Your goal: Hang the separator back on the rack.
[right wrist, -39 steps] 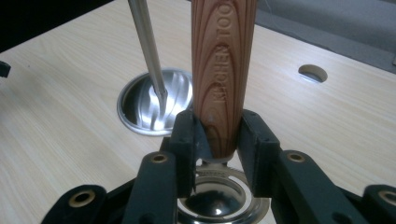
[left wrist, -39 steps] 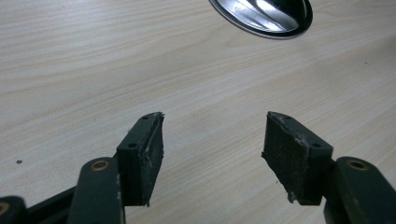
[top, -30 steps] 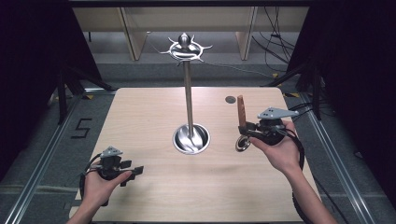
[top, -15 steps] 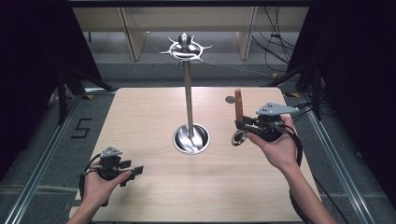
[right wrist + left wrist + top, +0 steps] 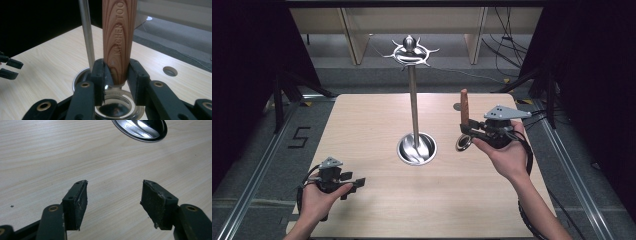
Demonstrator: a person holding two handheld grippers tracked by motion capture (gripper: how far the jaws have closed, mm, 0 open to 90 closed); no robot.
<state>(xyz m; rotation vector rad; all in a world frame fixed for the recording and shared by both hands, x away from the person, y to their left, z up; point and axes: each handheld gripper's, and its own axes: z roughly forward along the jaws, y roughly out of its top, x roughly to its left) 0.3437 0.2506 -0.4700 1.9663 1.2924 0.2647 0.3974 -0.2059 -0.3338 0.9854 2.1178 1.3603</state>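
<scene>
A metal stand rises from a round steel base (image 5: pixel 416 148) at the table's middle, its thin pole (image 5: pixel 413 100) topped by a hooked crown (image 5: pixel 410 50). My right gripper (image 5: pixel 467 131) is shut on a kitchen tool with a wooden handle (image 5: pixel 464 106) that points upward and a round metal end (image 5: pixel 462 143) below the jaws. It is held above the table, right of the base. In the right gripper view the handle (image 5: pixel 119 37) fills the jaws, with the pole (image 5: pixel 86 32) just behind. My left gripper (image 5: pixel 356 183) stands open near the front left, over bare wood (image 5: pixel 107 192).
A small round hole (image 5: pixel 457 106) is set in the tabletop behind the held tool, and is also seen as the hole (image 5: pixel 170 71). Dark curtains flank the table, with metal rails along both sides. Cables lie on the floor beyond the far edge.
My right gripper has lifted the wooden-handled tool a little and carried it slightly up and away from the base. The left gripper has not moved.
</scene>
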